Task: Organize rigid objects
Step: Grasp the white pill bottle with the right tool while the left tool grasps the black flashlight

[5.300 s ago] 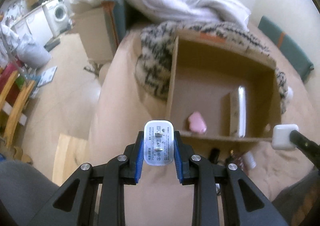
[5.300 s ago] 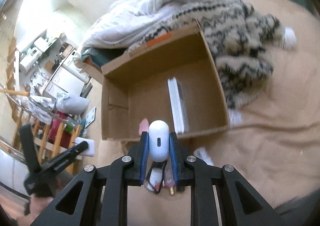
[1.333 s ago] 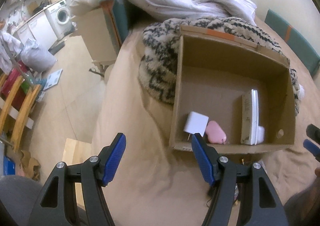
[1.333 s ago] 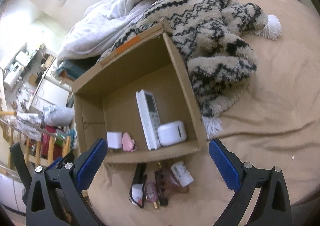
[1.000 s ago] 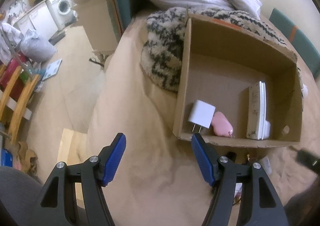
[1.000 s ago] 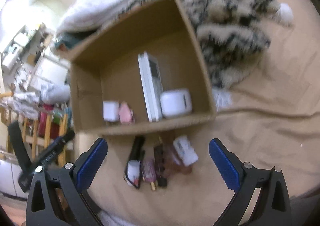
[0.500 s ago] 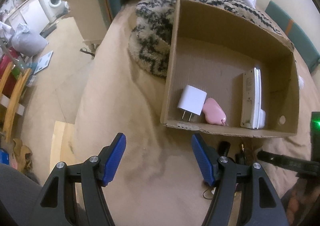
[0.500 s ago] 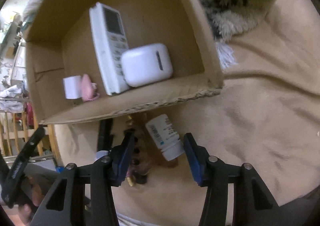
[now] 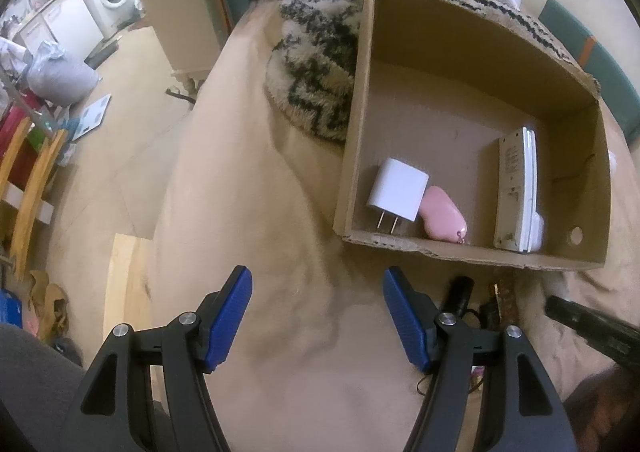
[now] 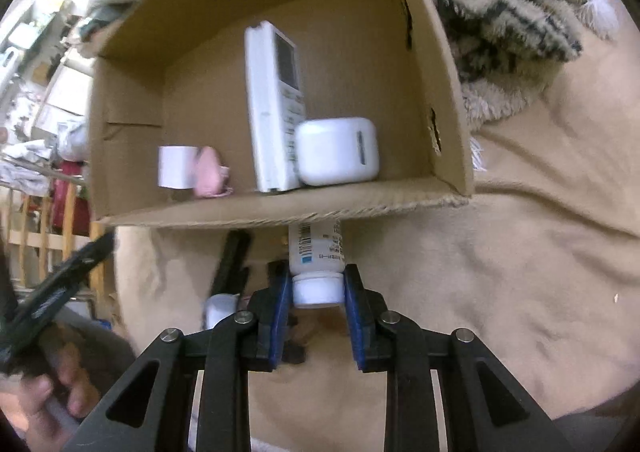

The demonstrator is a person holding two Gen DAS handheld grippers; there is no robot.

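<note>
Right tool (image 10: 318, 294) had just been closing and its blue pads sat against both sides of the white cap of the bottle (image 10: 317, 250); grip looked made. Bottle lay on the bed (image 10: 540, 252), cap toward the camera, far end tucked under the near wall of the box (image 10: 280, 208). Whether it was off the blanket, can't tell.

Left tool (image 9: 316, 316) stood partly open with nothing between its pads, hovering over bare blanket just off the box's near-left corner.

Box sat open-topped on the bed. Inside, along the near wall, left to right in the right wrist view: charger (image 10: 176, 166), pink item (image 10: 208, 172) touching it, remote (image 10: 276, 108) lying lengthwise toward the far wall, white case (image 10: 338, 150) against the remote's near end and close to the box's right wall.

Outside the box, by its near wall and left of the bottle: a black stick-shaped item (image 10: 232, 260) and a small white-capped item (image 10: 220, 308), partly hidden behind the tool. Other small bits there were too blocked to name.

Patterned knit (image 10: 508, 8) lay against the box's far-right side. A hand (image 10: 48, 400) holding the left tool showed at the lower left of the right wrist view.
</note>
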